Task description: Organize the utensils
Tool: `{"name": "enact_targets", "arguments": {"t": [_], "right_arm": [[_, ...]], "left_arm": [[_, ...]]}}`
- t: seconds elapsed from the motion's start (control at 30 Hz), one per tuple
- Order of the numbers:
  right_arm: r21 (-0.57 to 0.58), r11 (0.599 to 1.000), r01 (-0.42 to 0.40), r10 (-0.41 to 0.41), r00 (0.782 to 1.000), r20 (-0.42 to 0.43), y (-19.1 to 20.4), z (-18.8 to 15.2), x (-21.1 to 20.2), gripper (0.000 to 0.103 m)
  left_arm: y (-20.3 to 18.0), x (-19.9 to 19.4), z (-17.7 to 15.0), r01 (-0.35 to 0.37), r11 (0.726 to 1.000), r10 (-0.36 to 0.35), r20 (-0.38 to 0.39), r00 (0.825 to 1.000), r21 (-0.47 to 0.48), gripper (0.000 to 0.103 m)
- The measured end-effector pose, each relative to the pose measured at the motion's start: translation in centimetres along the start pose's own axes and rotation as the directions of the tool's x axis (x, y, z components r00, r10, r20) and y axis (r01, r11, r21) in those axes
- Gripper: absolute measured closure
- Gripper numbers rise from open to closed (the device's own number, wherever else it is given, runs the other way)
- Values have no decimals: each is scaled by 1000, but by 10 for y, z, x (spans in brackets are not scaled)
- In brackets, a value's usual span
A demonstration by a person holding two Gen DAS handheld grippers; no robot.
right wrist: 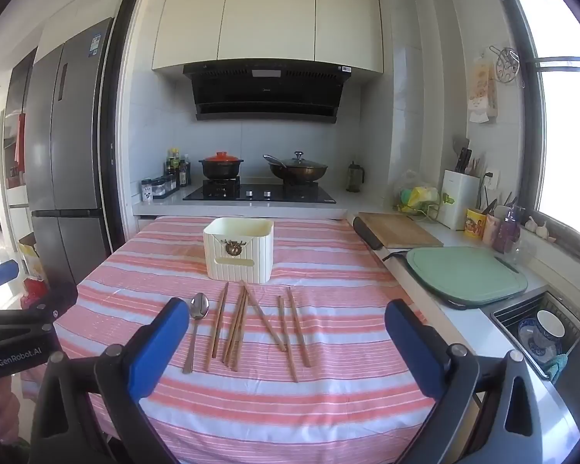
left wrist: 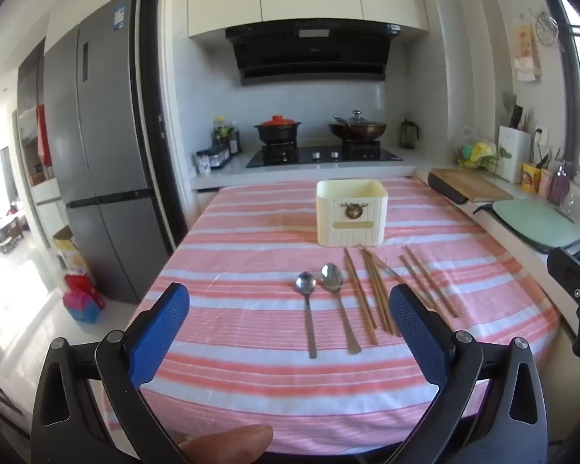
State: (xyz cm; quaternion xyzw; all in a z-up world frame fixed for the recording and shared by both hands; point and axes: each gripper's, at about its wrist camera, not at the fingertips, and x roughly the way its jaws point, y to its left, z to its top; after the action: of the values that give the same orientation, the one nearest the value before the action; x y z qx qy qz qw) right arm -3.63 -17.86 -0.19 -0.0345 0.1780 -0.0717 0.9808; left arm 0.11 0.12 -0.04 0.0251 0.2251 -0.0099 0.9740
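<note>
- Left claw: jaws spread fully apart, blue pads clear of everything, nothing between them; it hovers over the near edge of the desk. A fingertip shows at the bottom of the left wrist view.
- Right claw: jaws likewise fully apart, holding and touching nothing, poised above the near edge toward the right side.
- Utensils: two metal spoons lie side by side at mid-desk, bowls toward the far edge, handles toward the near edge. Just right of them, wooden chopsticks lie loose in a rough fan; some cross one another.
- Cream ribbed utensil holder: upright, beyond the utensils toward the far edge, apart from the spoons; the chopstick tips reach close to its base. A dark round emblem and a blank label plate sit on its front.
- Desk covering: pink-and-white striped cloth.
- Surroundings: stove with a red-lidded pot and a lidded wok beyond the far edge; wooden cutting board and green board on the counter along the right edge; grey refrigerator left.
- Obstructions: none between either claw and the utensils.
- Writing: "GenRobot.AI" legible on the left device body in the right wrist view; the refrigerator sticker is unreadable.
</note>
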Motion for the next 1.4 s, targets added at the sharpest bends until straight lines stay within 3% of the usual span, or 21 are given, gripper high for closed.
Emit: {"name": "enact_targets", "arguments": {"t": [1.4], "right_arm": [[15, 1000, -14, 14, 1000, -19, 2, 1, 0, 0]], "left_arm": [[-4, -3, 1, -10, 1000, 10, -10, 1000, 5, 0]]}}
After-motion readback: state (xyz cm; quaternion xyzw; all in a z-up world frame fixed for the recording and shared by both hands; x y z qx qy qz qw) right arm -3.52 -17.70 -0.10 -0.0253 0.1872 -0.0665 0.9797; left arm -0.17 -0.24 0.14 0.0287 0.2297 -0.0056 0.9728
